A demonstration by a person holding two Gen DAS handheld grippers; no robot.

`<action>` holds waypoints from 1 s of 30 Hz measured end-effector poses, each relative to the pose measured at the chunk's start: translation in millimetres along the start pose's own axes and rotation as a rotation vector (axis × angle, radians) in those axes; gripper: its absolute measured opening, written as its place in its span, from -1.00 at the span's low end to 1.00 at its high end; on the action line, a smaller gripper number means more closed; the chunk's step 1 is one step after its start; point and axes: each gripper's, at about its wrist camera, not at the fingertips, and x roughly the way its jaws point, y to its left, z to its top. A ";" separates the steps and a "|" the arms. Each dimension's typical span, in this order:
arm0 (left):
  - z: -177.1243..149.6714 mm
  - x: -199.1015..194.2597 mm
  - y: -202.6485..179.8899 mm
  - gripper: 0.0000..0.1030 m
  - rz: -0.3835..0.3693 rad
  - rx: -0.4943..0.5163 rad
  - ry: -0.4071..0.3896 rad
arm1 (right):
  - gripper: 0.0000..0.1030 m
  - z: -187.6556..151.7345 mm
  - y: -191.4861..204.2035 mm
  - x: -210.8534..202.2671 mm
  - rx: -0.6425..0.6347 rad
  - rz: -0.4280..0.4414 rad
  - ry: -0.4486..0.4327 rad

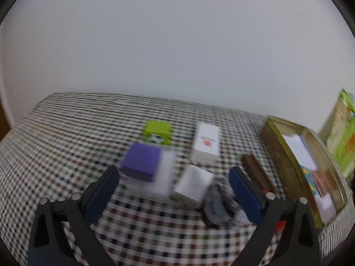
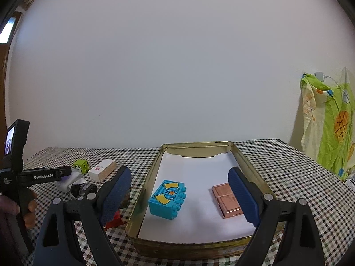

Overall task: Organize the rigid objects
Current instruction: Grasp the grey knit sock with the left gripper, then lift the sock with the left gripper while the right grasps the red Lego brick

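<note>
1. Gold tin tray [image 2: 146, 185], paper-lined, sits on the checked tablecloth [image 2: 288, 177]. Inside it: a blue toy brick [image 2: 167, 199] left of centre, lying on its side with the studs facing right, and a copper-pink flat box [image 2: 224, 199] to the right, well apart from the brick.
2. Loose items on the cloth left of the tray: purple block [image 1: 142, 165] resting on a white box [image 1: 164, 177]; lime-green cube [image 1: 158, 132] just behind them; tall white box with a red mark [image 1: 206, 145] to the right of the cube; small white box [image 1: 195, 184] in front of that; a dark grey lumpy object [image 1: 218, 206] beside it; a brown bar [image 1: 257, 173] next to the tray wall. Left view is motion-blurred, so finer detail is unreadable.
3. Left gripper [image 1: 174, 181]: jaws wide apart, holding nothing. Purple block and small white box lie ahead of the fingertips, untouched.
4. Right gripper [image 2: 179, 185]: jaws wide, nothing held, hanging over the tray's near end; the right finger overlaps the copper-pink box in view, contact can't be told.
5. A hand [image 2: 13, 208] holds the left gripper's handle at the left edge of the right view.
6. Green-and-yellow printed cloth [image 2: 328, 122] hangs at the far right against the wall.
</note>
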 end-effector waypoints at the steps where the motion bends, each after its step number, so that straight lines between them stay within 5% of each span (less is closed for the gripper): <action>1: -1.9 1.5 -7.2 0.74 -0.022 0.034 0.010 | 0.76 -0.2 1.3 0.5 -0.002 0.000 0.001; 7: -18.1 12.4 -38.3 0.12 -0.136 0.163 0.115 | 0.76 -0.9 4.1 0.4 -0.009 0.009 -0.002; 15: -23.6 36.0 -48.8 0.10 -0.186 0.155 0.230 | 0.76 -0.7 8.9 -1.1 -0.018 0.025 -0.007; 30: -14.6 6.4 -31.6 -0.03 -0.232 0.146 0.125 | 0.76 1.0 19.4 -5.2 -0.040 0.070 -0.002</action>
